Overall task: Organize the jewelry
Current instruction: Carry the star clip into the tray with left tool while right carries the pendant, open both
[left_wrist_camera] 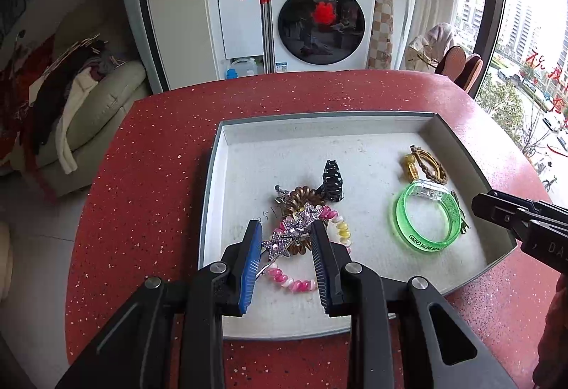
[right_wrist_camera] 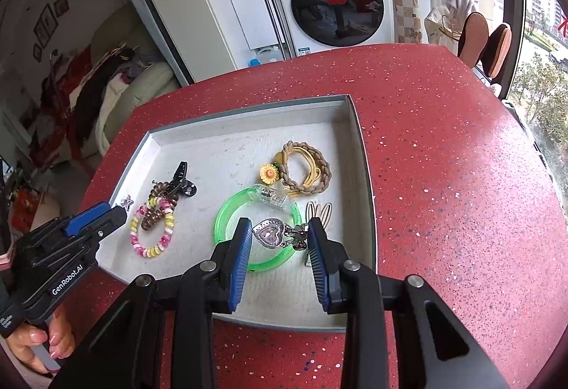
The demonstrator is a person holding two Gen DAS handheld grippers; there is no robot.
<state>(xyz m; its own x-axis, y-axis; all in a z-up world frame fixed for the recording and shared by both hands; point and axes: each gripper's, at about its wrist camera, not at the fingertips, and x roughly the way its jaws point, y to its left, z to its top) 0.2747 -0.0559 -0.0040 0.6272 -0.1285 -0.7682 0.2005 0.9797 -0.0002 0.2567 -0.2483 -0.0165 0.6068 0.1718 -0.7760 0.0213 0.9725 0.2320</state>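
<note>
We hold a star clip [left_wrist_camera: 288, 233] in the left hand-held gripper [left_wrist_camera: 285, 239] and a heart charm [right_wrist_camera: 271, 234] in the right hand-held gripper [right_wrist_camera: 280, 236]; the tray [right_wrist_camera: 362, 154] is mostly filled.

Each gripper is matte black, the left gripper [left_wrist_camera: 286, 259] and the right gripper [right_wrist_camera: 280, 255] alike; ribbed blue pads line the fingers [left_wrist_camera: 250, 270]; round silver screws sit at the linkage joints; white "GenRobot.AI" lettering marks the left gripper's side.
</note>
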